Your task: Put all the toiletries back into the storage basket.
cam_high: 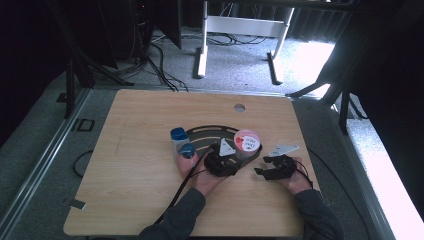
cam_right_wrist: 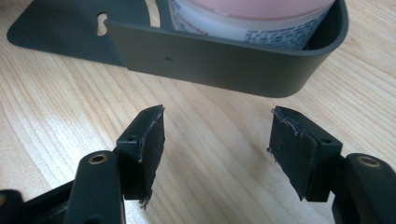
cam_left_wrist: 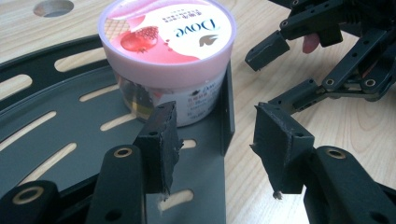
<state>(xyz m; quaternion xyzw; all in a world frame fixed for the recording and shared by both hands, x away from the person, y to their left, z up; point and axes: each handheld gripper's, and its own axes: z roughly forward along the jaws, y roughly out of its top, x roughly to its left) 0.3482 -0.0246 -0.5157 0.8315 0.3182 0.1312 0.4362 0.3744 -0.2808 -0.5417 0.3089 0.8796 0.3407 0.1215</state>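
Tongs first: our left gripper point(cam_left_wrist: 212, 140) and right gripper point(cam_right_wrist: 217, 149) both stand spread, pinching nothing. Just ahead of the left sits the tub point(cam_left_wrist: 167, 56) in the black tray point(cam_left_wrist: 56, 135) (light, stiff, likely slick-sided); we'd grasp its wall below the lid.

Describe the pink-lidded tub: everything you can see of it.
The tub is a round, squat container with a pale pink lid printed with "Dove" and a pomegranate picture. Its side looks like clear plastic under a white label with small print. It stands upright, lid on, at the end of the dark slotted tray, close against the tray's raised wall. Nothing grips it: the left gripper stands open just short of it, straddling the tray wall.
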